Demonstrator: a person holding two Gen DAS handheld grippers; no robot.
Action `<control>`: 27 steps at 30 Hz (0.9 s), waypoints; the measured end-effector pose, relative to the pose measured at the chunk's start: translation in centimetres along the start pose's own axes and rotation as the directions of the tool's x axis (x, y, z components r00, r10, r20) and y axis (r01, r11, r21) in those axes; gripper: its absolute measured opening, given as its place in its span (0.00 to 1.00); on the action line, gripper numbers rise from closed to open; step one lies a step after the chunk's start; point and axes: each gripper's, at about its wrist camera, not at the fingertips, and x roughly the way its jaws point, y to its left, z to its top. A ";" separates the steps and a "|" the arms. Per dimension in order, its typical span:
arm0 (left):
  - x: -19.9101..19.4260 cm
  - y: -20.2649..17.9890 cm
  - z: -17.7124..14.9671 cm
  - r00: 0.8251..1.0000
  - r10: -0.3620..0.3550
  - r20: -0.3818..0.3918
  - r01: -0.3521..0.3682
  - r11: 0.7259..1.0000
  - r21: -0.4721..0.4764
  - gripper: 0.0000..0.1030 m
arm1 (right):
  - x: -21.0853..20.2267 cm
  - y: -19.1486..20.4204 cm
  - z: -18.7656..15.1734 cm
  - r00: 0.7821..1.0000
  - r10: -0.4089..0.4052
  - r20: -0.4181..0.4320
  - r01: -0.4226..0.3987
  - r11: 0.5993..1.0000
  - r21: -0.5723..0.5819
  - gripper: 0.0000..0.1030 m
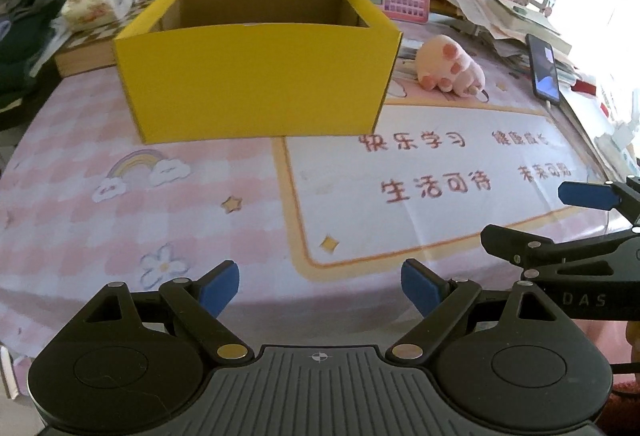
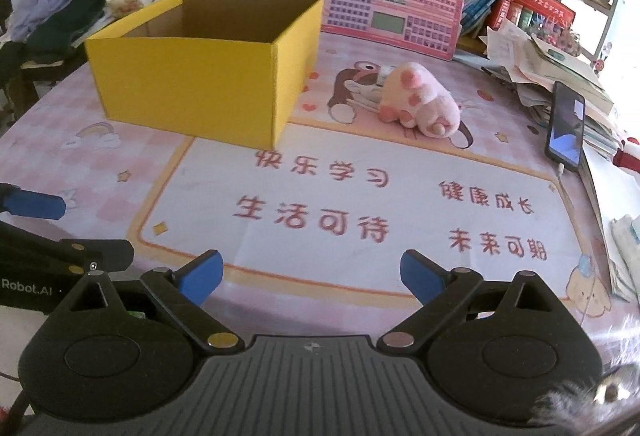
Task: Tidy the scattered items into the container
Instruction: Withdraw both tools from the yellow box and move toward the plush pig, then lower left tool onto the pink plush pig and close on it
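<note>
The pink plush paw [image 2: 420, 101] lies on the tabletop [image 2: 360, 203] ahead and slightly right of the right gripper [image 2: 312, 276], just beside the yellow box [image 2: 192, 75] at front-left. Both the right and left gripper [image 1: 320, 286] hover with fingers spread apart, holding nothing. The soft, rounded toy could squash and slip from a shallow pinch, or snag the box's wall.
</note>
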 end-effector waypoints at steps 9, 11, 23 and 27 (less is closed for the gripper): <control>3.4 -4.6 3.2 0.999 -0.035 -0.012 0.036 0.998 0.044 0.88 | 2.5 -5.3 1.9 1.000 -0.009 -0.016 0.009 1.000 0.012 0.93; 4.5 -5.7 4.0 0.999 -0.041 -0.020 0.042 0.998 0.052 0.88 | 3.1 -6.6 2.2 1.000 -0.011 -0.025 0.011 1.000 0.022 0.93; 9.1 -12.2 8.0 0.997 -0.067 -0.044 0.074 0.983 0.167 0.88 | 6.2 -13.9 4.0 0.999 -0.022 -0.025 0.024 0.996 0.089 0.93; 9.7 -14.1 9.4 0.998 -0.066 -0.024 0.069 0.976 0.205 0.88 | 6.9 -15.6 4.8 1.000 -0.015 -0.010 0.016 0.995 0.100 0.93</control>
